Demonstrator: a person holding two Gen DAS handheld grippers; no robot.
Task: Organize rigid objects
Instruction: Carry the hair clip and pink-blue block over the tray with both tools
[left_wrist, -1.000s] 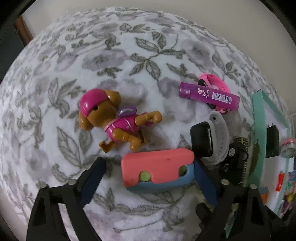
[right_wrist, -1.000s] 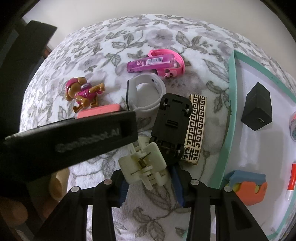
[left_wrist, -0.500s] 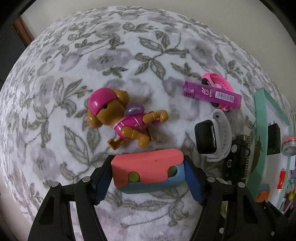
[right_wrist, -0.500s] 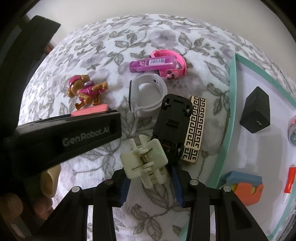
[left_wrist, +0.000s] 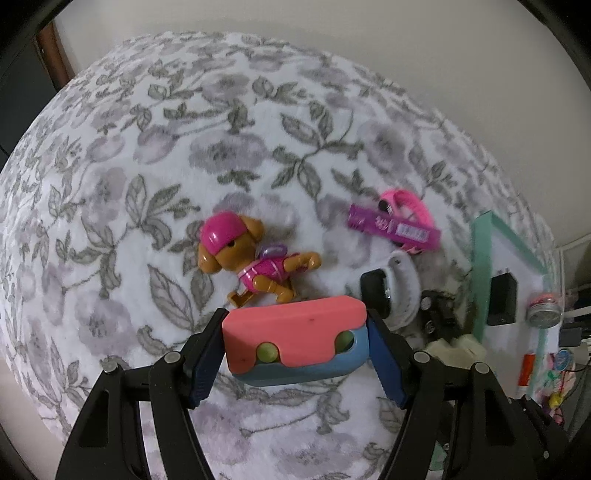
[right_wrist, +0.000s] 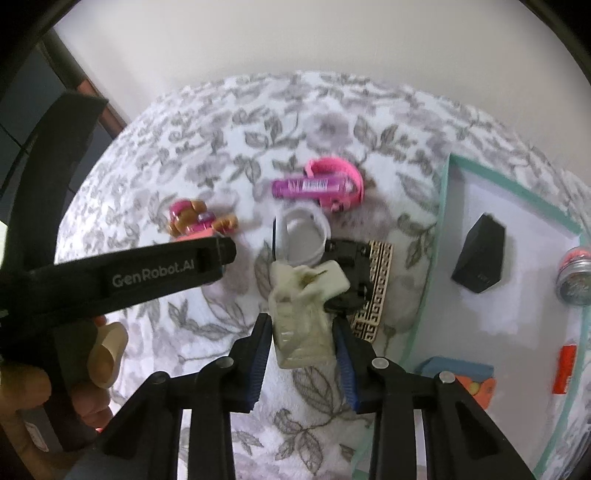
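My left gripper (left_wrist: 295, 321) is shut on a pink and blue block (left_wrist: 291, 336) and holds it above the floral blanket (left_wrist: 184, 147). A toy dog (left_wrist: 251, 254) lies just beyond it. In the right wrist view, my right gripper (right_wrist: 302, 325) has its jaws closing on a cream spring clip (right_wrist: 301, 314), which sits between the pads, gripped and raised off the blanket. Behind the clip lie a black holder (right_wrist: 351, 258) and a gold patterned box (right_wrist: 376, 288). A white watch (right_wrist: 303, 236), a purple lighter (right_wrist: 314, 184) and a pink band (right_wrist: 343, 173) lie further back.
A teal-rimmed tray (right_wrist: 443, 229) on the right holds a black charger (right_wrist: 480, 258), a small tin (right_wrist: 576, 273) and another pink and blue block (right_wrist: 465, 376). The left gripper's body (right_wrist: 147, 273) and a person's hand (right_wrist: 22, 384) fill the left of the right wrist view.
The left jaws closed on the pink and blue block and lifted it. The right jaws narrowed on the cream clip and raised it off the blanket, tilting it.
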